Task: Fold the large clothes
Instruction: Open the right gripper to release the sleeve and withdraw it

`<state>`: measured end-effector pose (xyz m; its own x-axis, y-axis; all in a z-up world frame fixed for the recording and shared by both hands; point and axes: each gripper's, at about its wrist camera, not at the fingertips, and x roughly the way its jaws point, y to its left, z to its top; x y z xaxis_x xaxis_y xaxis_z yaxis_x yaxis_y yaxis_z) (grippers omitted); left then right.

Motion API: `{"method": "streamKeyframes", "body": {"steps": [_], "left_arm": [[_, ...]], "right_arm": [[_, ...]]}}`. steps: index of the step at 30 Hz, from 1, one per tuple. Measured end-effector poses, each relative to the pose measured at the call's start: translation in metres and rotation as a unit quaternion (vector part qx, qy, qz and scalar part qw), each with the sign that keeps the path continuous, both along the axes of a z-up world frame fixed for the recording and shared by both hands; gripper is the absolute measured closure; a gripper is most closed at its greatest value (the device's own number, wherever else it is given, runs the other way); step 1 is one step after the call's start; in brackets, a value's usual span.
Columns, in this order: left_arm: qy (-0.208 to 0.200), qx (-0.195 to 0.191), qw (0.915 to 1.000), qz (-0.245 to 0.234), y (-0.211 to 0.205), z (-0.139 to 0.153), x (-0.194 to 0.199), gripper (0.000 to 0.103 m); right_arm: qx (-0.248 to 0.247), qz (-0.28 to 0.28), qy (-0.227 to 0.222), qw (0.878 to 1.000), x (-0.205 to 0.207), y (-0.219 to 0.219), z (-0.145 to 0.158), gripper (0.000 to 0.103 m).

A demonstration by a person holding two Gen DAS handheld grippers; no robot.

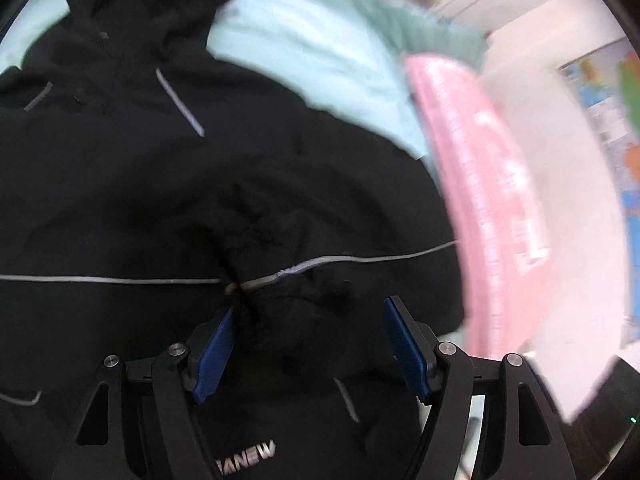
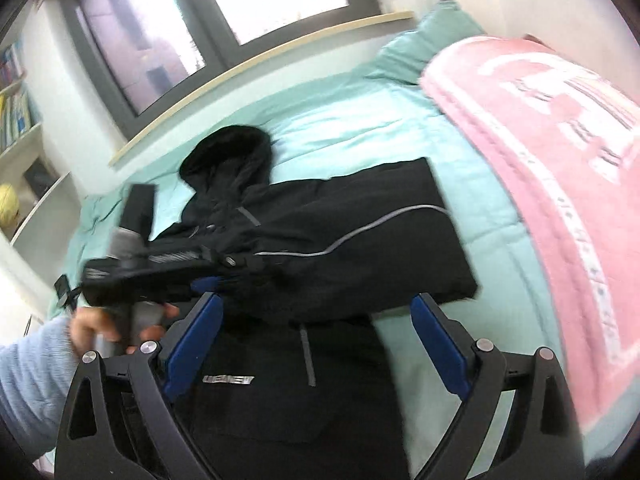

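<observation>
1. Task item: black hooded jacket (image 2: 320,240), lying on the bed (image 2: 360,120) over a mint-green sheet. Hood points toward the window-side edge of the bed; the hem end with the chest logo runs toward the near edge, under both cameras.
2. Pink blanket (image 2: 560,160) lies along the far side of the bed, well apart from the jacket body. A green pillow (image 2: 432,40) sits at the corner beyond it.
3. Fold state, as judged: one sleeve or side panel, with its grey piping, is laid flat across the torso toward the blanket side and forms a neat rectangular slab. So the first fold looks done. Hood not yet tucked; the lower body is not yet folded up. Roughly a third of the way along.
4. Left gripper (image 1: 308,344): jaws spread wide, blue pads either side of bunched black fabric near the piping seam. The pads do not pinch the cloth; holding nothing.
5. Right gripper (image 2: 316,336): jaws wide apart, hovering over the logo area at the near edge, nothing between them.
6. In the right wrist view the left gripper's body sits over the jacket's other shoulder, hand (image 2: 116,324) on its handle. Image motion-blurred; exact contact there cannot be told.
7. Remaining, as judged: fold the opposite side in, turn the hood down, fold the hem up.
</observation>
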<state>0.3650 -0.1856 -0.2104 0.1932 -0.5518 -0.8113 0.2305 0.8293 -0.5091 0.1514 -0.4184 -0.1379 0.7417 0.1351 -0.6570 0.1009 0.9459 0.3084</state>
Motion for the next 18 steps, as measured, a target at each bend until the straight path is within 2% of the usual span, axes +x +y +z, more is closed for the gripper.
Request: {"method": "streamKeyframes", "body": {"steps": [2,4,7,10,12,16,18], "left_arm": [[-0.022,0.063,0.9973,0.03,-0.011,-0.012,0.003,0.062],[-0.017,0.05,0.9972,0.054,-0.011,-0.016,0.005,0.072],[-0.017,0.014,0.9976,0.065,0.003,-0.01,0.004,0.079],[-0.026,-0.027,0.996,0.081,0.026,0.01,0.002,0.081],[-0.04,-0.038,0.9937,0.097,0.041,0.024,0.001,0.081],[-0.097,-0.013,0.9859,0.136,0.083,0.06,-0.002,0.081],[-0.144,0.044,0.9771,0.15,0.101,0.075,-0.005,0.081]], "right_arm": [[-0.009,-0.027,0.007,1.0,-0.003,-0.011,-0.001,0.006],[-0.013,-0.048,0.016,0.999,-0.005,-0.021,-0.005,0.006],[0.003,-0.055,0.027,0.998,-0.003,-0.031,-0.01,0.006],[0.006,-0.054,0.027,0.998,0.001,-0.031,-0.01,0.006],[0.0,-0.049,0.026,0.998,0.005,-0.027,-0.008,0.006],[-0.023,-0.039,0.02,0.999,0.012,-0.018,-0.002,0.006],[-0.029,-0.029,0.018,0.999,0.016,-0.012,0.002,0.006]]}}
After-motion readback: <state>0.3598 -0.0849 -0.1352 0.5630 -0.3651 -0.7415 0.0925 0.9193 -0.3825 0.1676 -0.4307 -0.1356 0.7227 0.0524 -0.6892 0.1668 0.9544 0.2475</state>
